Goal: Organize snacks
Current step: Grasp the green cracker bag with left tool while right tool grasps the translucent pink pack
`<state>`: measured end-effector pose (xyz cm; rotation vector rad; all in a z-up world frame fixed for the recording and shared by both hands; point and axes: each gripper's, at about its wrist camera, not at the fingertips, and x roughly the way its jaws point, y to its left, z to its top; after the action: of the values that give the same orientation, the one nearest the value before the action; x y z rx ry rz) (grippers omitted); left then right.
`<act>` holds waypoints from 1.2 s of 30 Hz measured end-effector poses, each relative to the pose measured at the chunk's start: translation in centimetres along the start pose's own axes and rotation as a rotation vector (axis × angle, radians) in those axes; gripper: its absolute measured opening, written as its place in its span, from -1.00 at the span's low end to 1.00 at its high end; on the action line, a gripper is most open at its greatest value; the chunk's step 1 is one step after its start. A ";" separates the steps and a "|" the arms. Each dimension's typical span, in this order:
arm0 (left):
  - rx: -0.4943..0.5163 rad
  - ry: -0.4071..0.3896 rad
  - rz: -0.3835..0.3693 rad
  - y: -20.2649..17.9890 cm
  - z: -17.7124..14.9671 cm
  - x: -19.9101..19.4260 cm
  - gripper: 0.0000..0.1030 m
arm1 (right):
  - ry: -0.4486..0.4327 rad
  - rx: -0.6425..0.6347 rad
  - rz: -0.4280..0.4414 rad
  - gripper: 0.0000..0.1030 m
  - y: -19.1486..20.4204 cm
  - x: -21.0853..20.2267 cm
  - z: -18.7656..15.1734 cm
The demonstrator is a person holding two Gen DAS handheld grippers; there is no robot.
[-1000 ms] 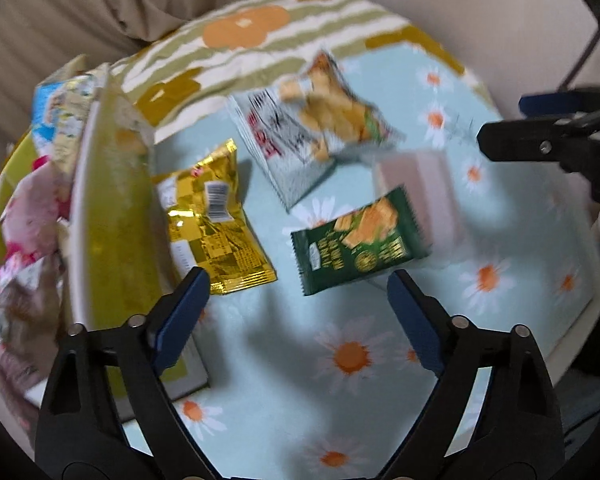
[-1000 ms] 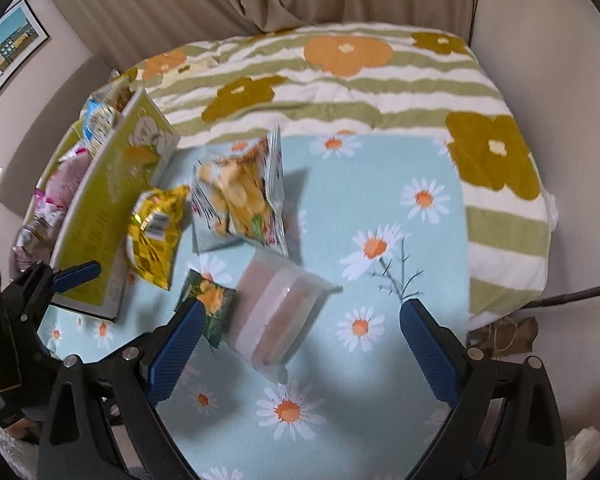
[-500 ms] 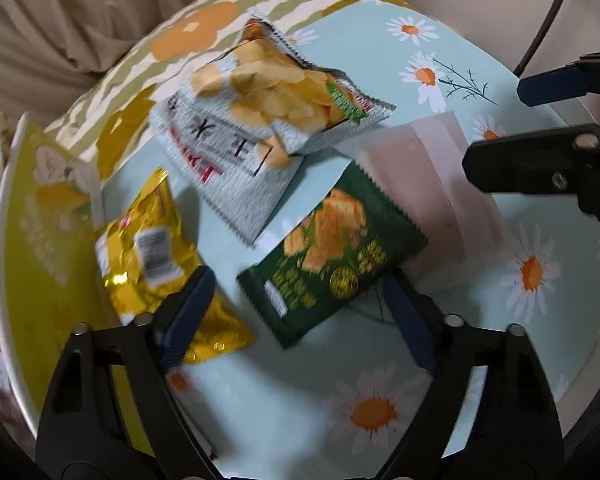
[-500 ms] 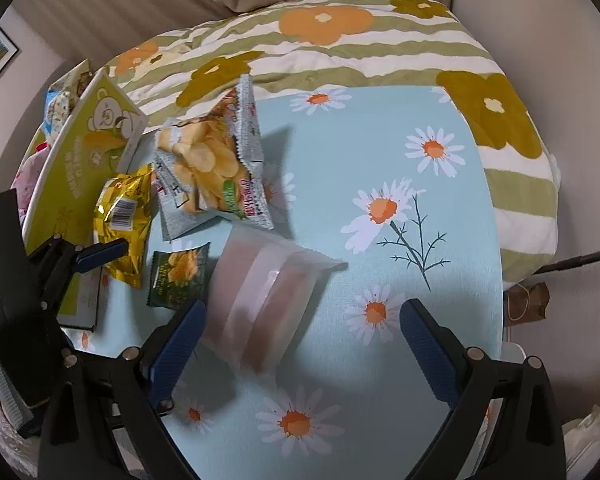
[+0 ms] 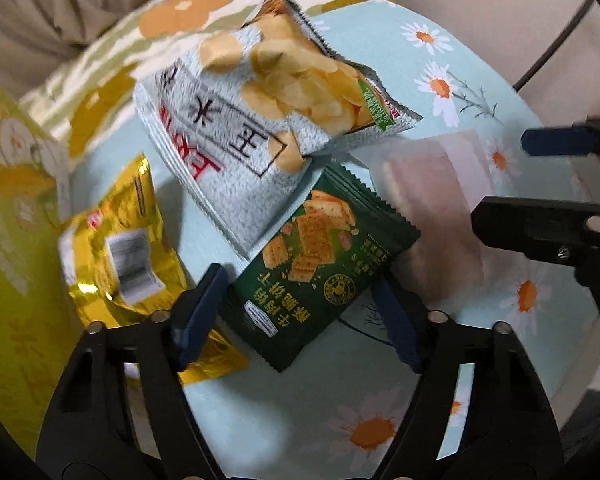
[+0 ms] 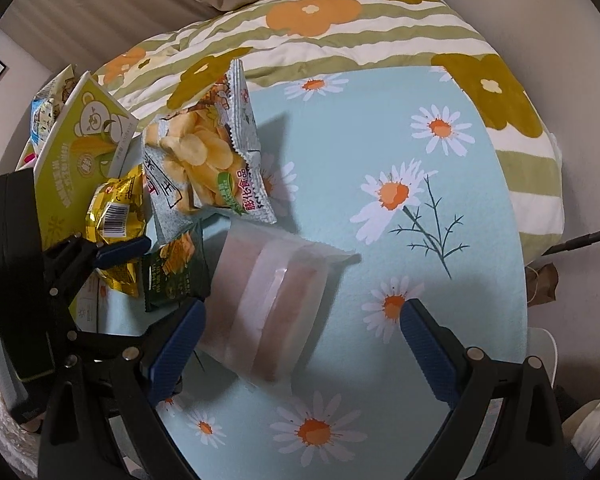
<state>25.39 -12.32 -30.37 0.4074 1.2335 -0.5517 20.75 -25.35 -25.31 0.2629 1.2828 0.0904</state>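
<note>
A dark green cracker packet [image 5: 320, 264] lies flat on the daisy cloth, partly under a grey-white chip bag [image 5: 260, 120]. My left gripper [image 5: 300, 316] points down over the green packet's near end. Its jaws are closing with the packet between them, and the pads show no contact with it. A pale pink-and-white wrapped packet [image 6: 268, 300] lies to the right of the green packet [image 6: 176, 276]. My right gripper [image 6: 302, 344] stands wide open astride the pink packet's near end without touching it. The right gripper's blue pad [image 5: 556, 142] shows at the left wrist view's right edge.
A crumpled gold packet [image 5: 120, 256] lies left of the green one, against a yellow-green bear-printed box [image 6: 80, 148] holding more snacks. A striped floral blanket [image 6: 312, 20] covers the far side. A black cable [image 6: 580, 240] runs off at the right edge.
The left gripper has dropped toward the green packet and its jaws have narrowed around it. The right gripper has sunk closer to the pink packet, still wide.
</note>
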 end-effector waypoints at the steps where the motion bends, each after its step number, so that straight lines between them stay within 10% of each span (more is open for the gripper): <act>1: -0.010 0.004 -0.009 0.1 -0.1 0.0 0.22 | -0.001 0.002 0.002 0.88 0.0 0.0 0.0; 10: -0.003 0.017 -0.023 -0.9 -0.2 -0.7 -0.34 | 0.001 -0.001 0.008 0.88 0.8 0.4 -0.5; 25: -0.114 0.000 -0.053 0.3 -0.5 -1.8 -0.32 | -0.015 0.020 -0.038 0.87 2.5 2.0 0.3; 36: -0.087 0.006 -0.020 0.1 -0.2 -1.3 -0.27 | 0.009 0.018 -0.069 0.22 0.7 1.9 -0.2</act>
<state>25.02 -11.87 -29.20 0.3236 1.2637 -0.5118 21.15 -24.20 -26.95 0.2336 1.3006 0.0214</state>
